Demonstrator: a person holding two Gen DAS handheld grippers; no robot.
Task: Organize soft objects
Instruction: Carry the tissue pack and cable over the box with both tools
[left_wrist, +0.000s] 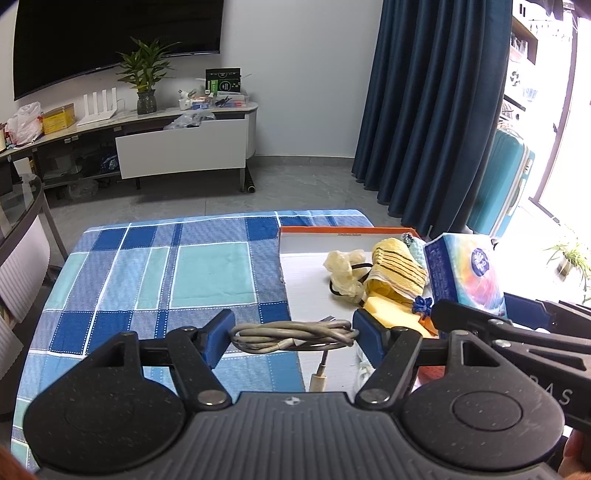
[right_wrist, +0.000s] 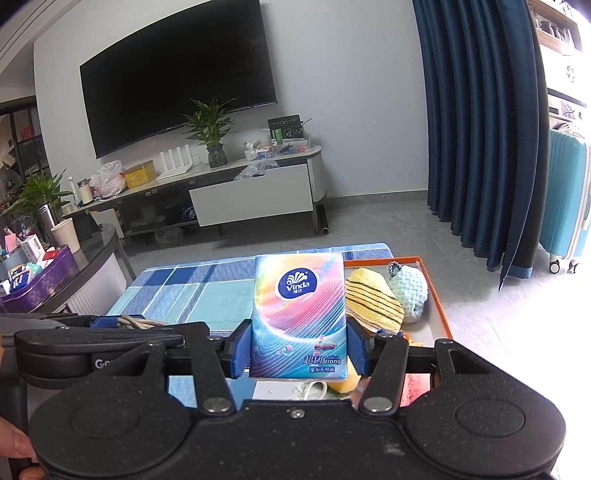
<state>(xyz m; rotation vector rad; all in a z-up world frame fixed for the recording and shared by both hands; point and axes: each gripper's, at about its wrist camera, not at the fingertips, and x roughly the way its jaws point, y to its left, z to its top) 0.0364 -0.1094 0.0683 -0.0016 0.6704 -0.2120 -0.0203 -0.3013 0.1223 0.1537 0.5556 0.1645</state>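
Two hand-held grippers work side by side over a table covered in a blue and teal checked cloth (left_wrist: 166, 273).

In the left wrist view, the left gripper (left_wrist: 291, 334) sits at the 6 o'clock edge of the picture. Its blue pads are clenched on a bundled grey cable (left_wrist: 291, 334), which spans the gap between them and is lifted above the cloth. A plug end of the cable hangs down toward 6 o'clock.

At 3 o'clock from the cable lies a shallow orange-rimmed tray (left_wrist: 332, 230) with a white floor. In the tray rest a crumpled cream glove (left_wrist: 341, 271) with a black hair tie (left_wrist: 334, 288) beside it, a yellow striped knitted piece (left_wrist: 399, 269), and a small blue knitted flower (left_wrist: 423, 305).

In the right wrist view, the right gripper (right_wrist: 298, 352) holds a colourful tissue pack (right_wrist: 299, 314) labelled Vinda, upright, its pads pressing on the pack's two sides. The pack hangs over the tray's left part. Behind it, toward 2 o'clock, the yellow knitted piece lies touching a pale blue knitted ball (right_wrist: 410, 290) in the tray's far right corner.

The left gripper with its cable shows at 9 o'clock in this view.

A fingertip (right_wrist: 14, 448) of the person shows at 8 o'clock.
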